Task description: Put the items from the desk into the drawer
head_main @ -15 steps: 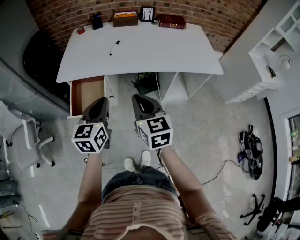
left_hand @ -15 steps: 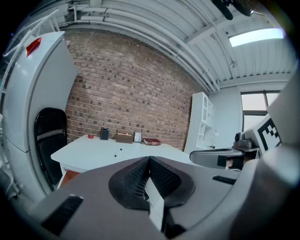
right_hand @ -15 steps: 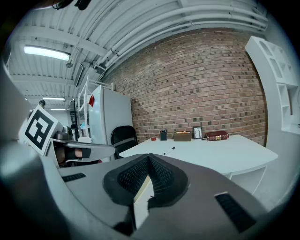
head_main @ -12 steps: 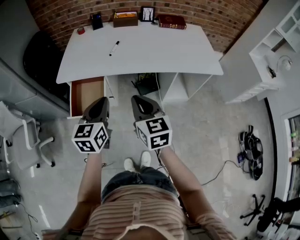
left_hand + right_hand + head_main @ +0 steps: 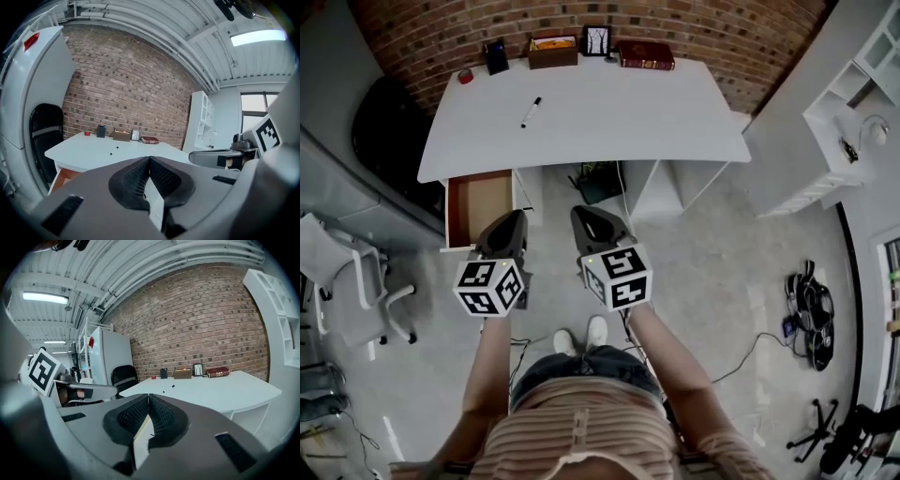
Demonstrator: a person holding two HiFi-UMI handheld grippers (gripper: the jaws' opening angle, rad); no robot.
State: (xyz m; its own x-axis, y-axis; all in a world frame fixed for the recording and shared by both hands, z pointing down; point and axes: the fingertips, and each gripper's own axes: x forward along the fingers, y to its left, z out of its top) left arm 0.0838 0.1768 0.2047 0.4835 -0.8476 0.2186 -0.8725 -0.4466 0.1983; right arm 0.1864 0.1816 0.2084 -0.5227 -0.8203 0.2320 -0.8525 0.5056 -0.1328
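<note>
both sets of fingers are clenched with nothing between them. left gripper (image 5: 514, 217) and right gripper (image 5: 579, 212) hang over the floor, short of the white surface (image 5: 609, 112). a slim dark marker (image 5: 531, 112) lies alone, left of centre. along the back edge sit a red roll (image 5: 466, 76), dark holder (image 5: 497, 56), brown box (image 5: 553, 52), framed picture (image 5: 597, 40) and dark red book (image 5: 646, 55). the brown-lined drawer (image 5: 478, 202) stands open under the left end.
</note>
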